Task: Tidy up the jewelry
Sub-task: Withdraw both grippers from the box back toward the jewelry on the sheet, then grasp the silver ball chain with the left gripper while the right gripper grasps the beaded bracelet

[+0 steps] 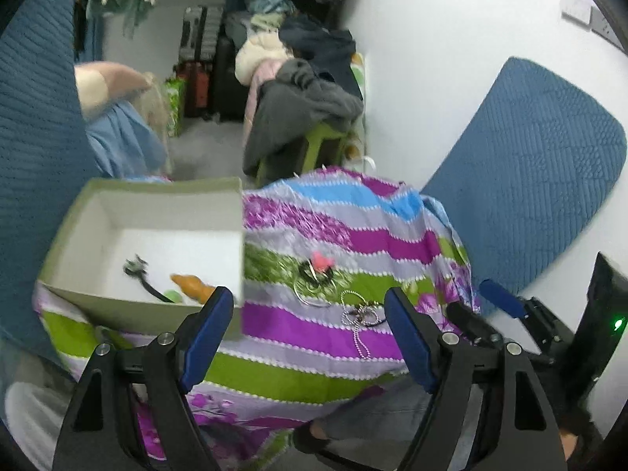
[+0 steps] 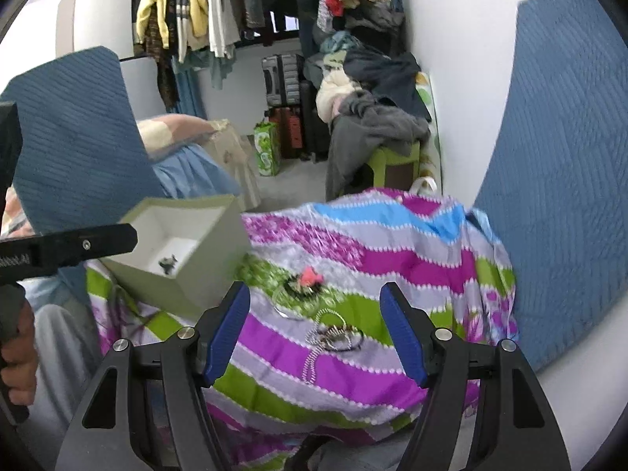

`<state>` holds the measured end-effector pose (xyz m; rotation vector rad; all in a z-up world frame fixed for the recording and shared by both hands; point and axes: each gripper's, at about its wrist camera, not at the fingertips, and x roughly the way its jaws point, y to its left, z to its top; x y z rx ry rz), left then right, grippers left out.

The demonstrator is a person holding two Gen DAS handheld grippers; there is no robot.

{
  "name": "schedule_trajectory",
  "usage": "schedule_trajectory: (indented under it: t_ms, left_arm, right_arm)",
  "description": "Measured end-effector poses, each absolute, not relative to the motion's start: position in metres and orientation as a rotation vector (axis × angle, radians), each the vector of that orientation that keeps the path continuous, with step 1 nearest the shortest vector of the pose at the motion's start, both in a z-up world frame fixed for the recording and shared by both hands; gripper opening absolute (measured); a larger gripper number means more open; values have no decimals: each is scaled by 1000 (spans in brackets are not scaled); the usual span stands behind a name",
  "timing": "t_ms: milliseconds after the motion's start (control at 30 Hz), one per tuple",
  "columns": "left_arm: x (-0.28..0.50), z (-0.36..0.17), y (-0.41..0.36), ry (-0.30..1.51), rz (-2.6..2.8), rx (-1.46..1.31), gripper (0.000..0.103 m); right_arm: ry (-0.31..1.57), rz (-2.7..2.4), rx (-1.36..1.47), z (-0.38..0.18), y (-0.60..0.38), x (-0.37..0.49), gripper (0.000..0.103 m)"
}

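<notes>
Your left gripper (image 1: 310,329) hangs above a table draped in a striped cloth (image 1: 314,333) of purple, green and blue. Its two blue-padded fingers (image 1: 206,333) stand wide apart, with nothing between them and nothing touching them.

Your right gripper (image 2: 316,331) hangs over the same cloth, fingers (image 2: 229,333) also spread apart and empty.

The jewelry lies loose on the cloth, ahead of both grippers. A silver bead chain (image 1: 359,333) sits tangled with what looks like a dark ring or band, though blur makes that hard to tell. Just beyond it lies a thin silver hoop (image 1: 310,294), and touching that, a dark hair tie with a pink ornament (image 1: 320,265).

To the left stands an open cardboard box (image 1: 129,310), grey-green outside and white inside. On its floor rest a small dark trinket (image 1: 135,265), a black band (image 1: 153,290) and an orange piece (image 1: 192,284).

From the left camera, your right gripper's blue finger shows at the far right. From the right camera, your left hand (image 2: 17,357) grips its handle at the left edge.
</notes>
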<state>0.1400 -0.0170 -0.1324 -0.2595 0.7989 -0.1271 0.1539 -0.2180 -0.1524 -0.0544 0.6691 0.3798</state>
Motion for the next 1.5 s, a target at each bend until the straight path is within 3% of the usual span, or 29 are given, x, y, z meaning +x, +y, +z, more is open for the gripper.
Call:
schedule_trajectory:
  t_ms: [67, 233, 400, 600, 867, 1100, 1500]
  left_arm:
    - [148, -145, -24, 825, -145, -270, 78]
    - [169, -173, -41, 863, -156, -266, 77]
    - [188, -202, -55, 905, -175, -279, 62]
    - [204, -233, -69, 942, -204, -291, 55]
    - [220, -267, -78, 985, -221, -333, 54]
    - [230, -287, -83, 1020, -225, -338, 54]
    - [244, -299, -102, 1025, -265, -292, 54]
  right_arm:
    - [688, 377, -57, -167, -223, 157, 59]
    - [740, 390, -12, -197, -237, 168, 54]
    - [796, 417, 21, -223, -243, 189, 47]
    - [901, 448, 91, -254, -251, 224, 37]
    - [1006, 455, 45, -291, -246, 251, 26]
    - [1041, 444, -43, -305, -236, 255, 5]
    - [974, 350, 57, -287, -269, 261, 3]
